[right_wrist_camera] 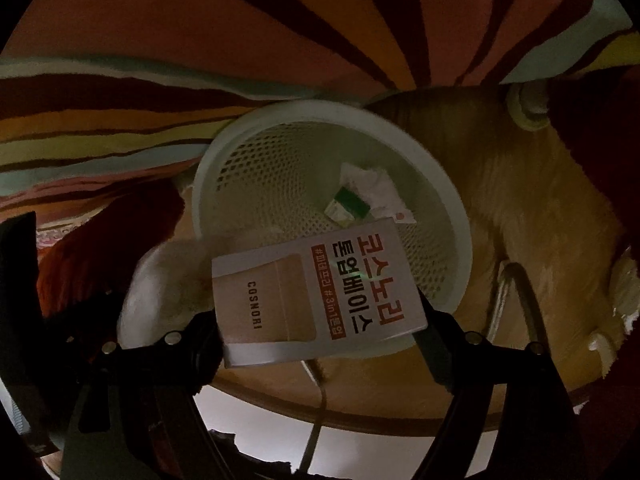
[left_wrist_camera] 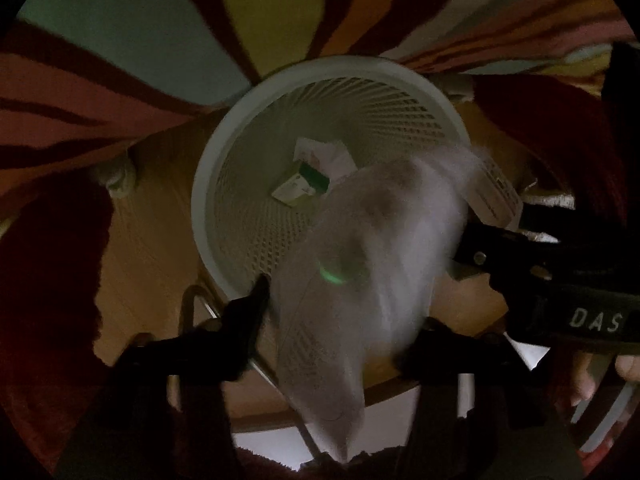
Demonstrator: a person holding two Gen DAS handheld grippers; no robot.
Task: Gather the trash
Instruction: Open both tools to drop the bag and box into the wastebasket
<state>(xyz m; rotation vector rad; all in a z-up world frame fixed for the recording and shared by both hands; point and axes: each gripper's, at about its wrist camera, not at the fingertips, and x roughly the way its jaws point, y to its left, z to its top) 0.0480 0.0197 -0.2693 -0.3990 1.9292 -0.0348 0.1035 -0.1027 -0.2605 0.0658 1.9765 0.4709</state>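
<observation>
Both views are looking steeply down in dim light. Nearest the left camera, the left gripper (left_wrist_camera: 332,332) is sitting with its jaws apart, and a blurry whitish bag (left_wrist_camera: 360,280) (thin plastic, I think, too smeared to be sure) is hanging in the gap between them, its top end reaching over the bin (left_wrist_camera: 208,184). I'm not seeing either finger pressing on it, so the jaws are reading as open with the bag loose between them. There's a small green glow showing on the bag.

On the right side, the right gripper (right_wrist_camera: 320,340) is clamping a white box (right_wrist_camera: 316,296) by its two edges, jaws spread wide around it. The box is carrying "COSNORI" plus red and black Korean lettering, and it's tilting out over the bin's near rim. That same gripper is poking into the left view from the right edge, with the box's end peeking past the bag.

Just beyond both, the white mesh bin is standing open on a tan floor, with a metal frame running beside it near the jaws. Down at its bottom a little green-and-white carton (right_wrist_camera: 346,206) is lying with some crumpled white paper (right_wrist_camera: 376,188).

Farther out, a striped rug (right_wrist_camera: 160,40) in orange, dark red, yellow and teal is filling the top of both views.
</observation>
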